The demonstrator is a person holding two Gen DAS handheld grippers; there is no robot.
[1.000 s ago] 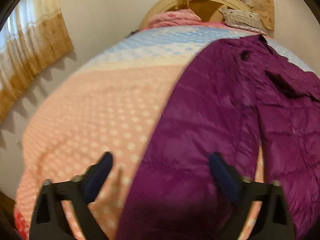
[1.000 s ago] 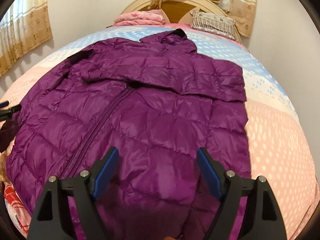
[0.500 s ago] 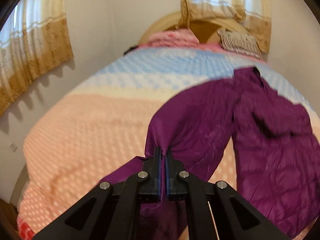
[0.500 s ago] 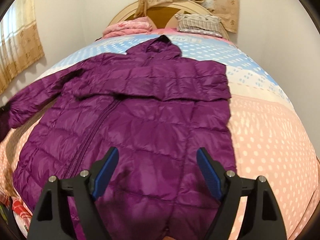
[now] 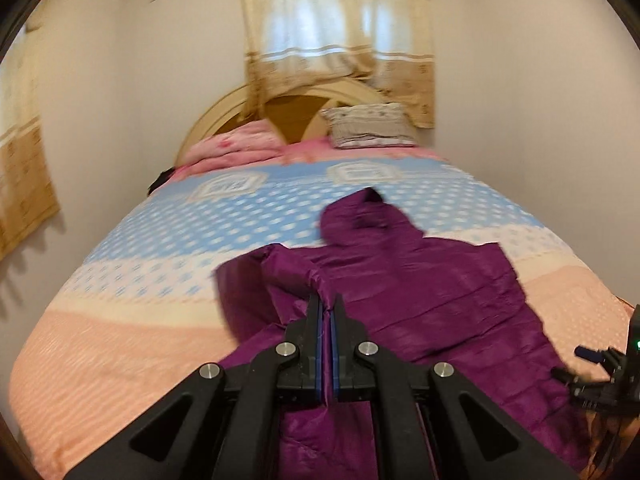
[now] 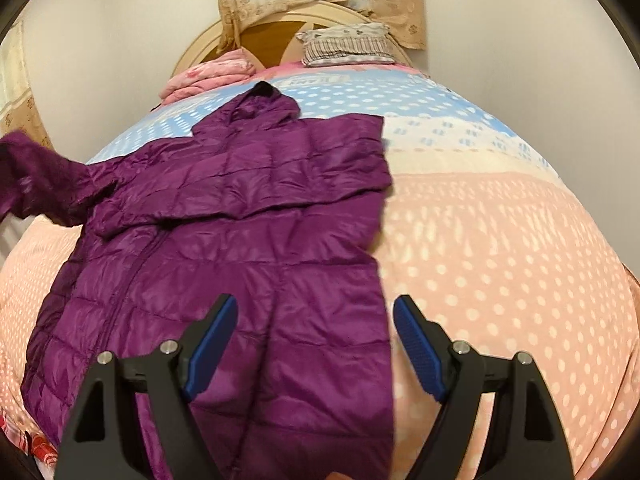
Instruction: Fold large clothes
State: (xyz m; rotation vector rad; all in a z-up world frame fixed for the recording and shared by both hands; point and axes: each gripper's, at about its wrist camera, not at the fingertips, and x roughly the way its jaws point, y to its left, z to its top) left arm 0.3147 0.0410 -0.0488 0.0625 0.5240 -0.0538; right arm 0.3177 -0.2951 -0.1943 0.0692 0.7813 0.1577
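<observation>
A purple quilted hooded jacket (image 6: 248, 240) lies front up on the bed, hood toward the headboard, one sleeve folded across its chest. My left gripper (image 5: 328, 304) is shut on the other sleeve (image 5: 280, 276) and holds it lifted off the bed; in the right wrist view that raised sleeve (image 6: 36, 176) hangs at the far left. My right gripper (image 6: 314, 320) stands open above the jacket's lower right part, nothing between its blue pads. In the left wrist view the right gripper (image 5: 592, 364) shows at the right edge.
The bedspread (image 6: 500, 260) is peach with white dots near me and blue (image 5: 248, 216) farther away. A folded pink quilt (image 6: 208, 76) and a striped pillow (image 6: 344, 46) lie by the wooden headboard (image 5: 296, 108). Curtains hang behind. Walls close in on both sides.
The left gripper closed on the jacket's sleeve, then rose and swung inward, pulling the sleeve off the bed. The right gripper drifted toward the jacket's right edge, staying open.
</observation>
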